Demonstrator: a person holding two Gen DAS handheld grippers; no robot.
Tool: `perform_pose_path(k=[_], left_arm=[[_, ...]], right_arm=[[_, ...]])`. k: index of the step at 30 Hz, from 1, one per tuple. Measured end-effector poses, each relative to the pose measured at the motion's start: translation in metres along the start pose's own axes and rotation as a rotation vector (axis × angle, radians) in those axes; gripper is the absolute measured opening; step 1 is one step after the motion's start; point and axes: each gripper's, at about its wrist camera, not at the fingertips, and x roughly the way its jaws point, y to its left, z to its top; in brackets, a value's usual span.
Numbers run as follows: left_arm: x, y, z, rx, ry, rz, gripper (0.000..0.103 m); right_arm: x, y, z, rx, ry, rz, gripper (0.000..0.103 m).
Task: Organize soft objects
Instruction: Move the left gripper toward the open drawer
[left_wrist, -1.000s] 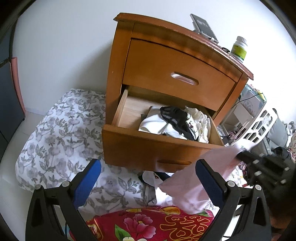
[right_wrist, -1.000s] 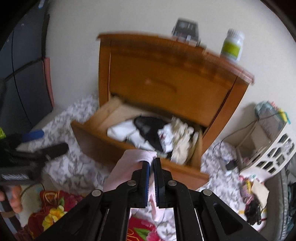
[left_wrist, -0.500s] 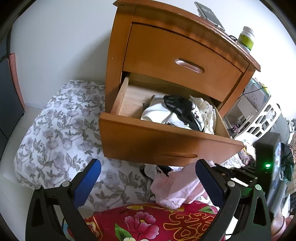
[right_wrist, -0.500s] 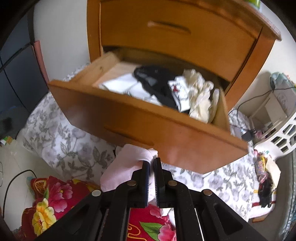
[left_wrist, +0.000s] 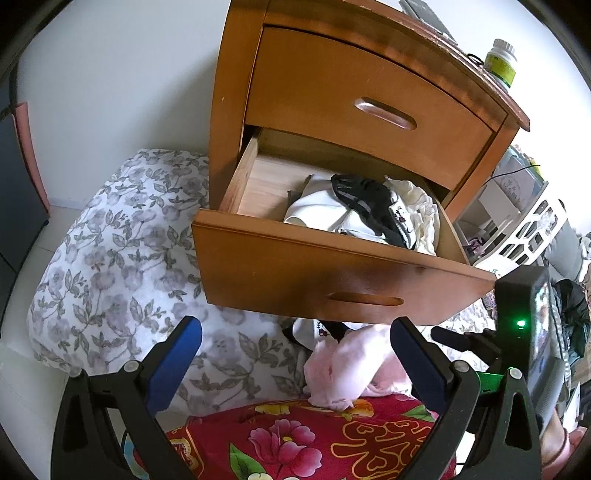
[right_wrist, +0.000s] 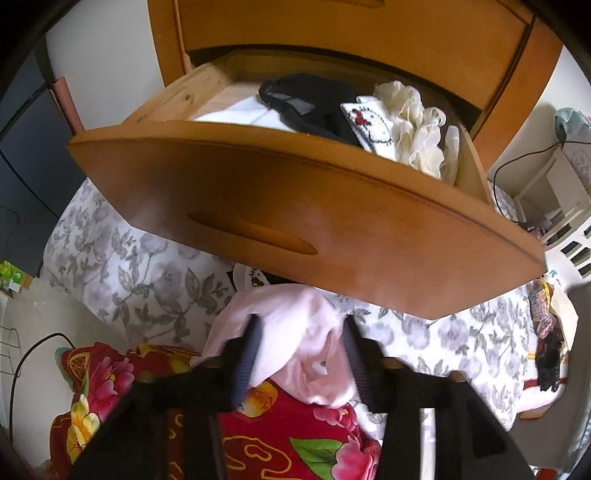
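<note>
A pale pink cloth (left_wrist: 351, 365) lies crumpled on the floor bedding under the open lower drawer (left_wrist: 332, 284) of a wooden nightstand (left_wrist: 354, 92). The drawer holds white, black and cream garments (left_wrist: 369, 214). In the right wrist view my right gripper (right_wrist: 301, 332) is open, its fingers (right_wrist: 249, 354) spread either side of the pink cloth (right_wrist: 295, 339), which rests loose between them. My left gripper (left_wrist: 295, 339) is open and empty, just in front of the cloth. The drawer front (right_wrist: 295, 221) hangs right above the cloth.
A grey floral quilt (left_wrist: 110, 266) covers the floor on the left. A red flowered blanket (left_wrist: 303, 439) lies at the bottom. A white plastic basket (left_wrist: 524, 229) stands right of the nightstand. A bottle (left_wrist: 500, 62) and a phone sit on top.
My right gripper has dropped down below the drawer front and opened, letting the pink cloth fall onto the bedding. My left gripper has moved closer to the drawer.
</note>
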Motion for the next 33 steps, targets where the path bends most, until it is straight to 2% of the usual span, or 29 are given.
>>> perform_pose_path(k=[3,10,18,24,33], left_arm=[[-0.002,-0.001,0.001,0.006,-0.004,0.003,0.102],[-0.007,-0.005,0.005,0.018,-0.013,0.013,0.102],[-0.002,-0.010,0.004,0.029,0.019,0.015,0.102],[0.005,-0.012,0.003,0.042,0.035,0.033,0.102],[0.013,-0.015,0.002,0.048,0.025,0.022,0.102]], right_arm=[[-0.008,-0.002,0.001,0.005,-0.001,0.006,0.052],[-0.039,-0.013,0.002,0.062,-0.038,0.018,0.076],[-0.058,-0.028,-0.003,0.138,-0.063,0.026,0.084],[-0.066,-0.041,-0.008,0.187,-0.093,0.025,0.101],[-0.070,-0.052,-0.011,0.209,-0.117,0.048,0.103]])
